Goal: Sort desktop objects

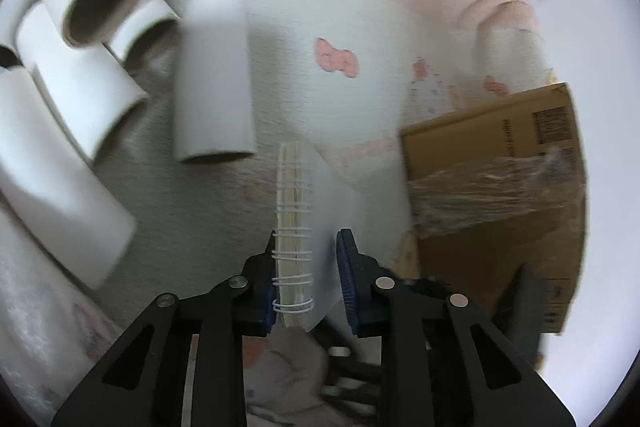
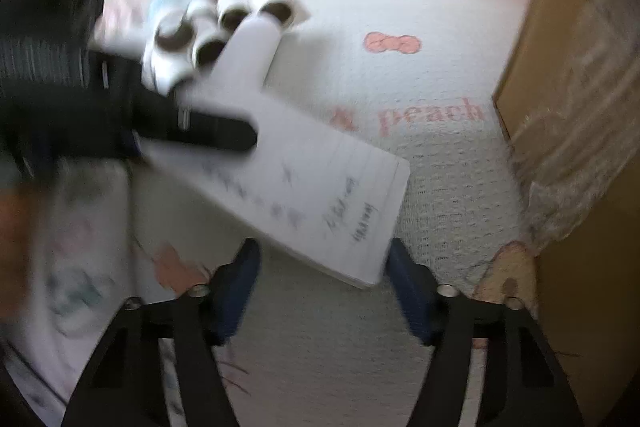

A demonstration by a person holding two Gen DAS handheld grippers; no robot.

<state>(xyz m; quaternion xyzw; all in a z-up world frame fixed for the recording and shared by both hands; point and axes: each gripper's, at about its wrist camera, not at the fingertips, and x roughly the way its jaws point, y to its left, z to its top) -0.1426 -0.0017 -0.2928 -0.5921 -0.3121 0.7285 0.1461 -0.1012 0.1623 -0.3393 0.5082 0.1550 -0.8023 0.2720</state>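
Left gripper (image 1: pixel 308 279): jaws parted, spiral notebook (image 1: pixel 298 227) edge-on between them, spine against the left pad.
Right gripper (image 2: pixel 320 291): jaws wide, notebook corner just ahead, between the tips.

pink-and-white cloth under everything

a soft cloth (image 2: pixel 432 39) printed with pink bows and the word "peach" covers the surface. white cardboard tubes (image 1: pixel 100 39) lie heaped on it at ten o'clock in the left wrist view. a brown cardboard box (image 1: pixel 500 163), partly wrapped in clear film, sits at three o'clock.
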